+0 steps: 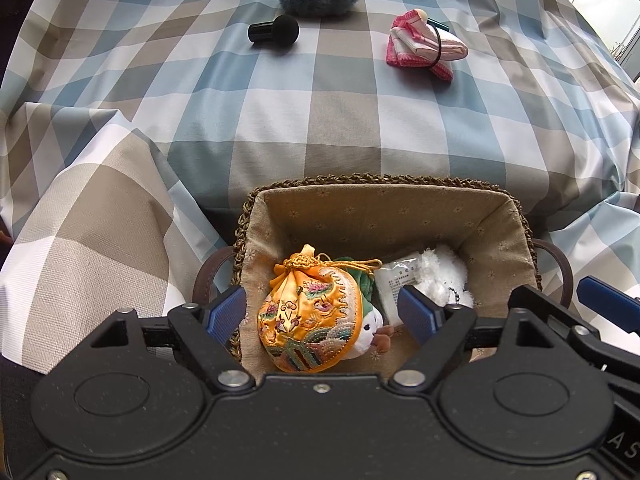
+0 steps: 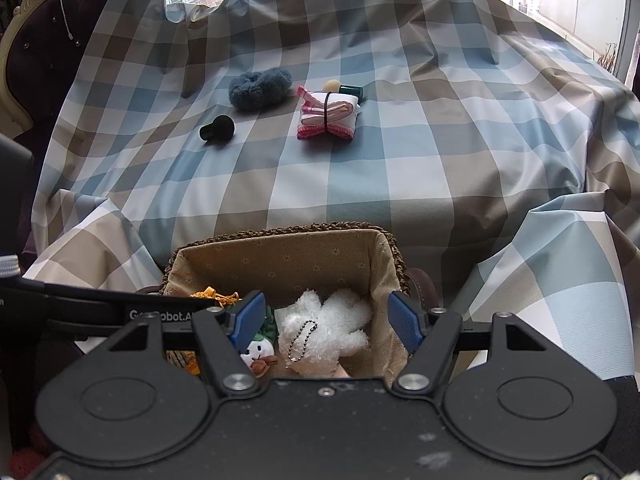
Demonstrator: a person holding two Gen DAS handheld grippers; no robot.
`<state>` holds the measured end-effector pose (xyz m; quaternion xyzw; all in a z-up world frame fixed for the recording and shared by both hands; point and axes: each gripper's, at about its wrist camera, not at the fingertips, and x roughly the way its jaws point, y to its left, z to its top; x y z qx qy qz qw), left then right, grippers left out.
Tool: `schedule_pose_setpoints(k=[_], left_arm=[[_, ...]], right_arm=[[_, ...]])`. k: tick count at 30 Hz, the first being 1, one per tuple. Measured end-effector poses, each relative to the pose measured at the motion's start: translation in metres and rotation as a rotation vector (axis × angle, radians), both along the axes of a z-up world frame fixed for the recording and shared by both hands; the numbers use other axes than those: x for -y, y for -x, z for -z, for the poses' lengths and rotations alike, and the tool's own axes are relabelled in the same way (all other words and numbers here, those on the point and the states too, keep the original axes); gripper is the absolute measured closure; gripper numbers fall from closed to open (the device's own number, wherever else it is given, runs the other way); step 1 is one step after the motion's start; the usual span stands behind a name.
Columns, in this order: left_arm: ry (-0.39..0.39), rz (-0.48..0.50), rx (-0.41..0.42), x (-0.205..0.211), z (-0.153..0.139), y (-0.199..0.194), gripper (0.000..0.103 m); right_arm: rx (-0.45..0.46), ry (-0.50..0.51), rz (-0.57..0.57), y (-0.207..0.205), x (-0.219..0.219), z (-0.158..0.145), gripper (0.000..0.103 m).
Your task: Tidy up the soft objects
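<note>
A woven basket (image 1: pixel 360 186) with tan cloth lining stands at the table's near edge; it also shows in the right wrist view (image 2: pixel 280 236). In it lie an orange embroidered pouch (image 1: pixel 312 316), a small white doll (image 1: pixel 366 336) and a white fluffy toy (image 2: pixel 324 332) with a bead chain. My left gripper (image 1: pixel 322 314) is open above the pouch, not touching it. My right gripper (image 2: pixel 328 322) is open above the white toy. On the checked cloth farther off lie a blue fuzzy scrunchie (image 2: pixel 260 88), a pink folded cloth bundle (image 2: pixel 328 114) and a black sponge applicator (image 2: pixel 218 128).
The checked tablecloth (image 2: pixel 400 160) covers the whole table and hangs in folds at both sides of the basket. A small green-capped item (image 2: pixel 351 90) lies behind the pink bundle. A dark upholstered chair (image 2: pixel 36 48) stands at the far left.
</note>
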<state>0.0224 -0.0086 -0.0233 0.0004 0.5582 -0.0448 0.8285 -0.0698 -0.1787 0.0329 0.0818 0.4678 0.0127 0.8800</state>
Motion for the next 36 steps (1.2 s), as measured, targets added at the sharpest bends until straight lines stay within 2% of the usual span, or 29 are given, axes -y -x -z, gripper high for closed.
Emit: schedule_pose_setpoints(k=[24,36], left_arm=[[-0.027,0.003,0.008,0.0016,0.0006,0.0016,0.023],[-0.12,-0.009,0.062,0.0065,-0.0039,0.0067,0.023]], right_arm=[[-0.001,0.0,0.001,-0.0002,0.0005,0.0003,0.035],[-0.005,-0.001,0.0,-0.0004,0.0017,0.0029,0.034]])
